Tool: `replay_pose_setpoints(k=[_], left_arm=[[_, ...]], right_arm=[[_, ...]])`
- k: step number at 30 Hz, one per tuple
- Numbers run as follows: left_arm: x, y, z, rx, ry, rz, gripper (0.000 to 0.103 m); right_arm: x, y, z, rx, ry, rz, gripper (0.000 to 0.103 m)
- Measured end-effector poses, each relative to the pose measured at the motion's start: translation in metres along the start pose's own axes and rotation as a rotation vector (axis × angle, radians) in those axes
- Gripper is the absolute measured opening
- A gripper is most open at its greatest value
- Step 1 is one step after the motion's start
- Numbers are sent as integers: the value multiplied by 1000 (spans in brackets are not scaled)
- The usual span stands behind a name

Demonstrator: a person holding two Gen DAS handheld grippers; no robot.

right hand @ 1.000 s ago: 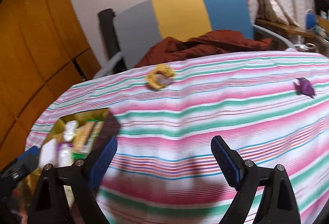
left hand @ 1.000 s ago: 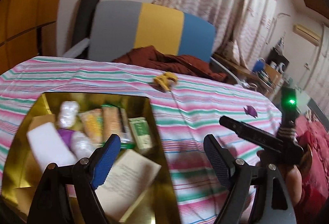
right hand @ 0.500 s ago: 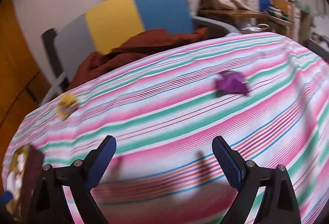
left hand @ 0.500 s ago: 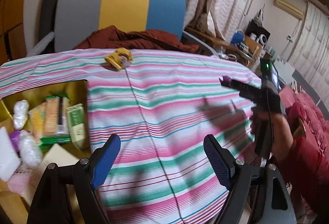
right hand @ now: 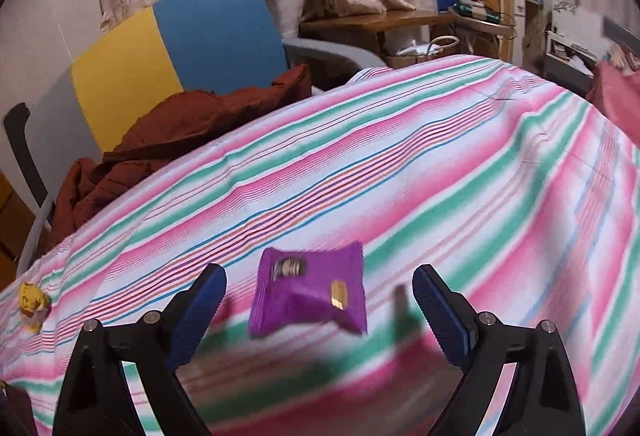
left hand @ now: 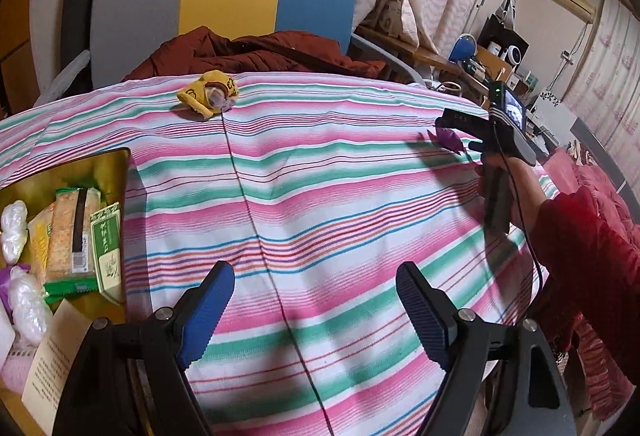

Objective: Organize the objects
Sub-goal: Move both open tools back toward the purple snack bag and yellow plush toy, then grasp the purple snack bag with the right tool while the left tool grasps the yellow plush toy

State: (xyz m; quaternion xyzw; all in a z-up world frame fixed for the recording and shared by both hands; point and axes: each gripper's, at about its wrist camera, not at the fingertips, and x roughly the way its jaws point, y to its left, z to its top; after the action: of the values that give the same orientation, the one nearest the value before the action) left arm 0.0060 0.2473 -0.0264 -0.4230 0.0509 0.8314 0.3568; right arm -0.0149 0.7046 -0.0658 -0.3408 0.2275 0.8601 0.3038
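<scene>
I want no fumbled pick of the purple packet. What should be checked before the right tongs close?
1. Right tongs open wide: ok.
2. Purple packet lies between the fingers: ok.
3. Pads touching the packet: not yet, gaps on both sides.
4. Packet flat on the striped cloth, nothing beside it: ok.
5. Tongs low enough to grip: cannot tell, the picture is blurred.
6. Left tongs open, empty, away from the packet: ok.

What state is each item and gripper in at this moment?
Right gripper: open, holding nothing, purple packet lined up between its jaws.
Left gripper: open, empty, above the striped cloth.
Purple packet: flat on the cloth, sealed, not gripped.
Yellow packet: crumpled, lying loose near the far edge.
Gold box: open, partly filled with snacks.
</scene>
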Motion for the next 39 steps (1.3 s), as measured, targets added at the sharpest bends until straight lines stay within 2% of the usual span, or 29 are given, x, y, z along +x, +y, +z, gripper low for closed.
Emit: replay_pose_setpoints(k=[2, 6, 8, 11, 17, 22, 28, 32, 35, 36, 37, 39], left_arm=[[3, 0, 5, 2, 4, 4, 84], [11, 2, 19, -4, 4, 10, 84], [14, 3, 27, -12, 5, 9, 84], [18, 7, 39, -15, -1, 35, 84], [29, 25, 75, -32, -24, 103, 85], [54, 49, 112, -70, 1, 168, 85], [91, 72, 151, -57, 29, 284, 88], [115, 83, 168, -11, 45, 379, 89], [131, 88, 175, 7, 46, 388, 94], [135, 89, 177, 6, 40, 379, 98], [137, 89, 178, -1, 28, 375, 103], [139, 90, 181, -12, -19, 373, 103]], right_arm=[[9, -1, 1, 7, 26, 19, 84], [13, 5, -3, -10, 23, 25, 75], [13, 11, -5, -36, 21, 23, 63], [14, 21, -8, -89, 21, 28, 57], [14, 45, -16, -221, 16, 41, 54], [9, 60, -23, -309, -4, 66, 54], [13, 60, -24, -311, 13, 81, 54], [14, 57, -23, -292, 13, 88, 54], [15, 57, -23, -288, 14, 89, 55], [15, 58, -23, -290, 13, 87, 55], [15, 58, -24, -291, 13, 86, 55], [15, 57, -24, -291, 12, 86, 55]])
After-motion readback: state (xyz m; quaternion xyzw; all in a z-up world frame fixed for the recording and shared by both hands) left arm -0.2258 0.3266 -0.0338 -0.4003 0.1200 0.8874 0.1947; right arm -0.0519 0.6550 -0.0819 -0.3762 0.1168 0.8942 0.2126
